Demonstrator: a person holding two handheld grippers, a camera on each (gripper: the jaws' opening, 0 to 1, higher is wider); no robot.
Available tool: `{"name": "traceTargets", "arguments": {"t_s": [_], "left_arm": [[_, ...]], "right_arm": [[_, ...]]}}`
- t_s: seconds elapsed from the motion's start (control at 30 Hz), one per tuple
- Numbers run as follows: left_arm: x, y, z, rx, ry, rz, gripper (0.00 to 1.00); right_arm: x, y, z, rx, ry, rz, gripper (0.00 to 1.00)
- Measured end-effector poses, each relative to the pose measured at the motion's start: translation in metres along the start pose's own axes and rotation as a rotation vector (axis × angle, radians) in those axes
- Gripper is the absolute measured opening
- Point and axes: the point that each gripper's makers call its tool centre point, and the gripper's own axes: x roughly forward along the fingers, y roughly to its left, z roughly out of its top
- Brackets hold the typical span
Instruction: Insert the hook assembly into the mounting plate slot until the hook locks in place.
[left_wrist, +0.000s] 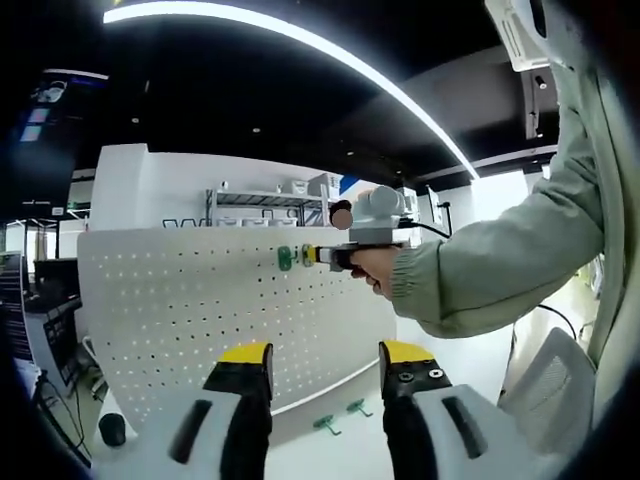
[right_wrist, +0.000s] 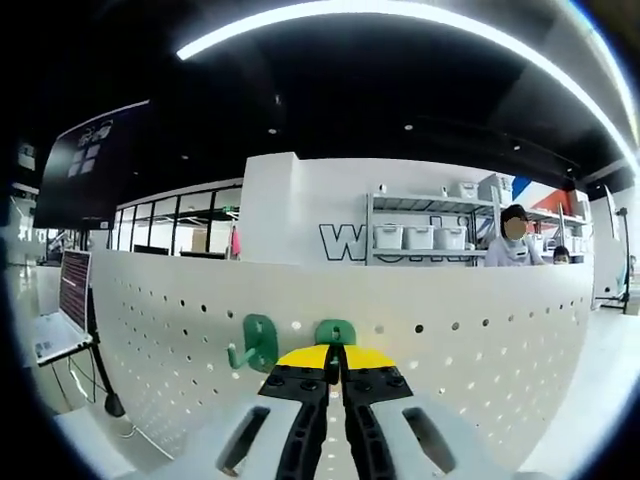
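Note:
A white pegboard mounting plate (left_wrist: 180, 300) (right_wrist: 480, 340) stands upright on the table. One green hook (left_wrist: 285, 258) (right_wrist: 258, 342) hangs on it near its top edge. Just to that hook's right, my right gripper (left_wrist: 322, 256) (right_wrist: 336, 358) is shut on a second green hook (right_wrist: 336, 332) and holds it against the board's holes. A hand and a pale green sleeve (left_wrist: 480, 270) carry that gripper. My left gripper (left_wrist: 325, 352) is open with nothing between its fingers, well back from the board. Two more green hooks (left_wrist: 340, 416) lie on the table at the board's foot.
A laptop (right_wrist: 60, 330) sits to the left of the board, and a dark base (left_wrist: 112, 430) stands by the board's lower left corner. Behind the board are a shelf with white bins (right_wrist: 420, 235) and a seated person (right_wrist: 512, 245). A grey chair back (left_wrist: 545, 385) is at right.

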Motion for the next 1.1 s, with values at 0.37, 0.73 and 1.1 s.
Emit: {"name": "traceTargets", "arguments": {"t_s": [0.37,0.73,1.1], "left_arm": [[-0.0001,0.0,0.0014,0.004,0.0,-0.002,0.44],[-0.0021,0.0002,0.0036,0.008,-0.004,0.001,0.44],[-0.0049,-0.0005,0.0043,0.009,-0.008,0.006,0.44]], "right_arm": [[0.0005,0.0011,-0.0024,-0.028,0.014,0.013,0.03],[-0.0018,0.0058,-0.0021,-0.04,0.026,0.028,0.09],[-0.0087,0.0012,-0.0038,-0.039,0.039,0.014,0.16]]}}
